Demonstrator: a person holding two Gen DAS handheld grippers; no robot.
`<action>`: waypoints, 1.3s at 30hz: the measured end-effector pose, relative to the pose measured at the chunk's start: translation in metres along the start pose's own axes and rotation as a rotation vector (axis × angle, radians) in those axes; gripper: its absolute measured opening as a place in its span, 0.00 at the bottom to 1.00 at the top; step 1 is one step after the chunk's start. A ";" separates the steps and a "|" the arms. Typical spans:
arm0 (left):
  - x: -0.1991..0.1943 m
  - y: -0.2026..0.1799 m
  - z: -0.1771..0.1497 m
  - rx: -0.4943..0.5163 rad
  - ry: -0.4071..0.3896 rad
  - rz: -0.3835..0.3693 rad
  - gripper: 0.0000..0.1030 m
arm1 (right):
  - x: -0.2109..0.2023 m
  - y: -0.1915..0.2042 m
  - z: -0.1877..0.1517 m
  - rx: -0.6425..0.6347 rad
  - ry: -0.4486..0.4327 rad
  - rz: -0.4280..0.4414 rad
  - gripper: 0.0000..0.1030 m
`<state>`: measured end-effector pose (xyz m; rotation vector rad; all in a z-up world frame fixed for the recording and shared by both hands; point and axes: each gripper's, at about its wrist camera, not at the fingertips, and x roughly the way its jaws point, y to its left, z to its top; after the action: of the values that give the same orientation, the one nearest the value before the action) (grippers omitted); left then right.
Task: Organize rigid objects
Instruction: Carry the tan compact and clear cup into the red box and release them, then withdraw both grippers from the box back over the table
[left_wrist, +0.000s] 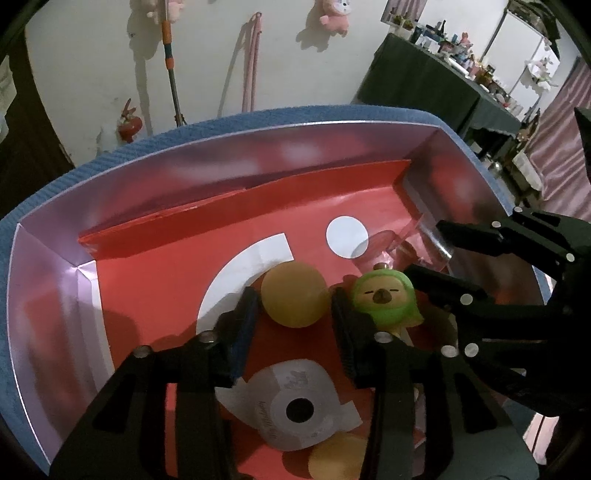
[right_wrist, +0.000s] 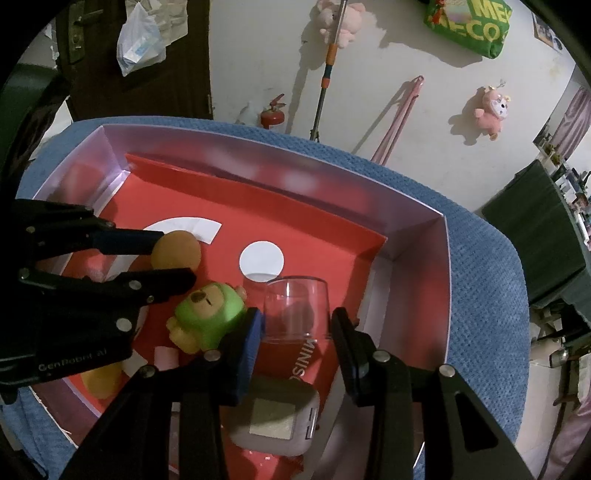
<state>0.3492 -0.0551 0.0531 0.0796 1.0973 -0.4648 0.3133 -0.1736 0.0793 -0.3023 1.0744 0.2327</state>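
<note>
An orange ball rests on the red floor of a pink-walled box. It lies between the tips of my left gripper, whose pads stand just off its sides, so the gripper is open. From the right wrist view the same gripper brackets the ball. My right gripper is shut on a clear glass standing near the box's right wall. Seen from the left wrist, that gripper reaches in from the right. A green-hooded toy figure lies between the two grippers.
Also in the box are a white tape roll, a second orange ball, a grey-white block and a small pink piece. The box sits on a blue cloth. Behind it is a wall with a mop and plush toys.
</note>
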 end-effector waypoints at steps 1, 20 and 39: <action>-0.001 -0.001 0.000 0.000 -0.006 0.000 0.50 | 0.000 0.000 0.000 0.000 0.000 -0.001 0.41; -0.103 -0.018 -0.056 -0.006 -0.244 0.079 0.71 | -0.079 0.003 -0.023 0.043 -0.153 -0.003 0.61; -0.205 -0.064 -0.201 -0.084 -0.622 0.102 0.93 | -0.228 0.040 -0.166 0.125 -0.604 0.023 1.00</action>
<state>0.0794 0.0114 0.1488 -0.0801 0.4974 -0.3175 0.0585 -0.2044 0.2036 -0.0939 0.4915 0.2548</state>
